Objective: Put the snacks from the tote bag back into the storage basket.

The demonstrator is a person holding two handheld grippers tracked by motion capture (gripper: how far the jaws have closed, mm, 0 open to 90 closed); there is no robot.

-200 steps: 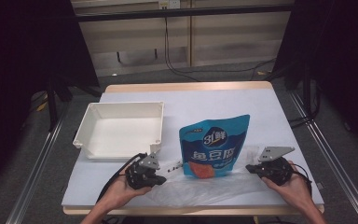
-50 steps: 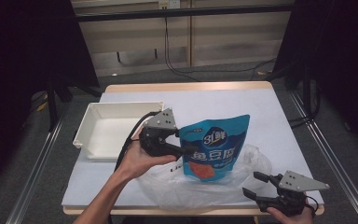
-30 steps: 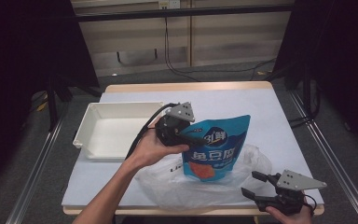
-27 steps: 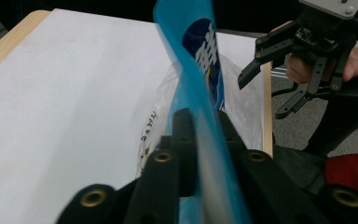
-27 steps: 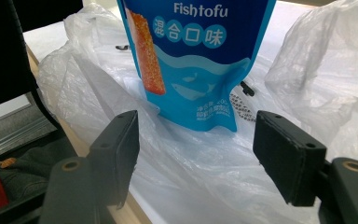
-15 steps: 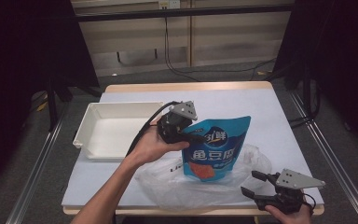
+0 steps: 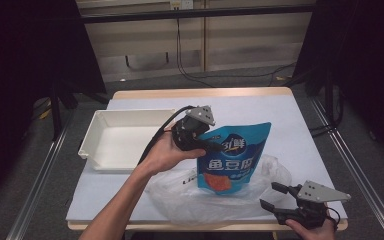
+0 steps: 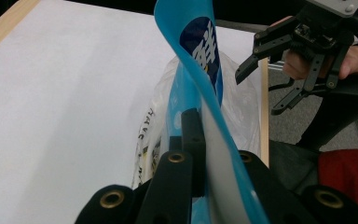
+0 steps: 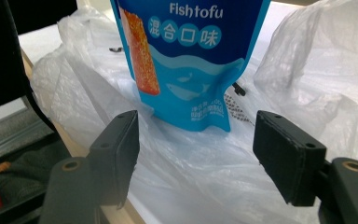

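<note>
A blue fish tofu pouch (image 7: pixel 232 160) stands tilted, its bottom resting on a crumpled clear plastic bag (image 7: pixel 180 192). My left gripper (image 7: pixel 211 146) is shut on the pouch's upper left edge; in the left gripper view the pouch (image 8: pixel 193 56) runs between the closed jaws of that gripper (image 8: pixel 209 154). My right gripper (image 7: pixel 275 196) is open near the table's front right corner, with nothing between its fingers. In the right gripper view that gripper (image 9: pixel 196 149) faces the pouch's lower end (image 9: pixel 191 56) over the bag (image 9: pixel 317 56).
A white rectangular tray (image 7: pixel 87 150) lies on the left of the white table (image 7: pixel 290 120). The left gripper's black cable trails across the tray's right rim. In the left gripper view the right gripper (image 8: pixel 257 95) is beyond the bag (image 8: pixel 242 107).
The left gripper has edged right along the pouch's top left corner and has closed on it. The right gripper has stayed put.
</note>
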